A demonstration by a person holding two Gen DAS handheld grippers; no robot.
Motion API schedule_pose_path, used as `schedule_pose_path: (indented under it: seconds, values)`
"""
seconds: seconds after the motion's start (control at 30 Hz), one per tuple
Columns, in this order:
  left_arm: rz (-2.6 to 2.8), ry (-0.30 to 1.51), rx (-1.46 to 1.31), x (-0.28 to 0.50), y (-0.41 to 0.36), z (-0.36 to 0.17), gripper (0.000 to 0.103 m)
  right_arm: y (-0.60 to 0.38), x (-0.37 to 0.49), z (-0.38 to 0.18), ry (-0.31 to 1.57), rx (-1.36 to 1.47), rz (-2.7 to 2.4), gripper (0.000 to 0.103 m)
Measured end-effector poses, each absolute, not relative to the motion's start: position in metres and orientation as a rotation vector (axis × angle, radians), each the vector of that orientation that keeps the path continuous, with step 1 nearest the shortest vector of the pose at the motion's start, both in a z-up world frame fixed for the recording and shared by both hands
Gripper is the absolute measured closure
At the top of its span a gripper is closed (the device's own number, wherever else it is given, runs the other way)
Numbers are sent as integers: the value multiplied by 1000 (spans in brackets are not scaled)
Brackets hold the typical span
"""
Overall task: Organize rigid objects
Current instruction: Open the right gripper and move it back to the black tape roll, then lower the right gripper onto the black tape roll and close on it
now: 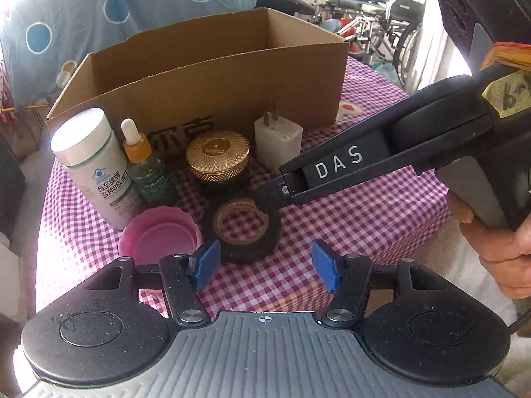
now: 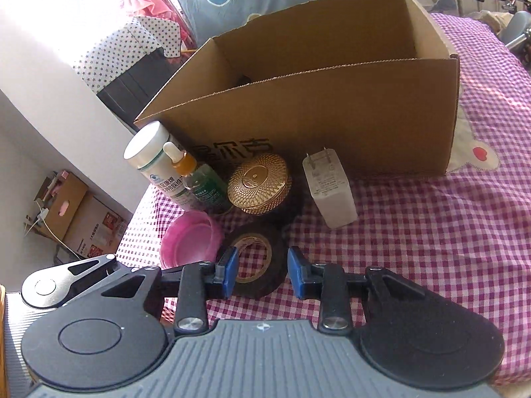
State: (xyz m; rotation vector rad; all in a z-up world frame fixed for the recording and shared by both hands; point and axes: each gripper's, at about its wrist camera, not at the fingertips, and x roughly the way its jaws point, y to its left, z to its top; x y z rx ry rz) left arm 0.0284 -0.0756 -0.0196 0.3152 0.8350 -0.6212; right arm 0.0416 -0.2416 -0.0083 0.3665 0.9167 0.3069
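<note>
The open brown corrugated cardboard box (image 2: 332,126) stands at the back of the pink-and-white checked tablecloth (image 2: 431,248), its long axis running left to right across my view and its mouth facing up; it is, I judge, where the objects belong. Before its front wall stand, from left to right, a tall white plastic supplement bottle (image 1: 94,169), a green glass dropper bottle with an amber collar and white bulb (image 1: 147,169), a round gold lattice-patterned lidded jar (image 1: 217,156) and a white two-pin plug adapter (image 1: 278,141), pins up. Nearer me lie a shallow pink plastic lid (image 1: 159,237), hollow side up, and the black tape roll with a tan cardboard core (image 1: 245,229), flat on the cloth, its hole and axis vertical. My right gripper (image 2: 262,272) is partly open and holds nothing; its blue pads (image 2: 229,270) straddle the near side of the roll. My left gripper (image 1: 265,265) is wide open, empty, just short of the roll. Risks, as I judge them: a bite on only the near wall may let the roll pivot or slip; it nearly touches the pink lid, which a pad could drag; a careless lift could topple the bottles.
</note>
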Motion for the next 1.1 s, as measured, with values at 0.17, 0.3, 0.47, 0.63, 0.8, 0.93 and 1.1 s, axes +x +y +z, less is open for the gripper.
schedule_pose_path:
  seconds: [0.17,0.3,0.47,0.63,0.8,0.93,1.1]
  values:
    - [-624,844,325,30,-79,-28,43,-227,54,-18,945,269,308,81]
    - [-636,849,317,31,-80,-30,44,-228,59,-25,966,239,313,83]
    - [-648,827,316,31,-82,-26,42,-236,57,-25,973,248,307,84]
    - [-644,807,356,31,-89,-23,35,-255,47,-25,976,279,269,84]
    - [-691,833,362,33,-102,-29,34,-280,34,-27,975,332,224,84]
    - [-722,857,374,35,-112,-37,34,-293,27,-31,973,375,205,84]
    - [-710,855,401,36,-120,-44,33,-296,25,-34,964,386,208,84]
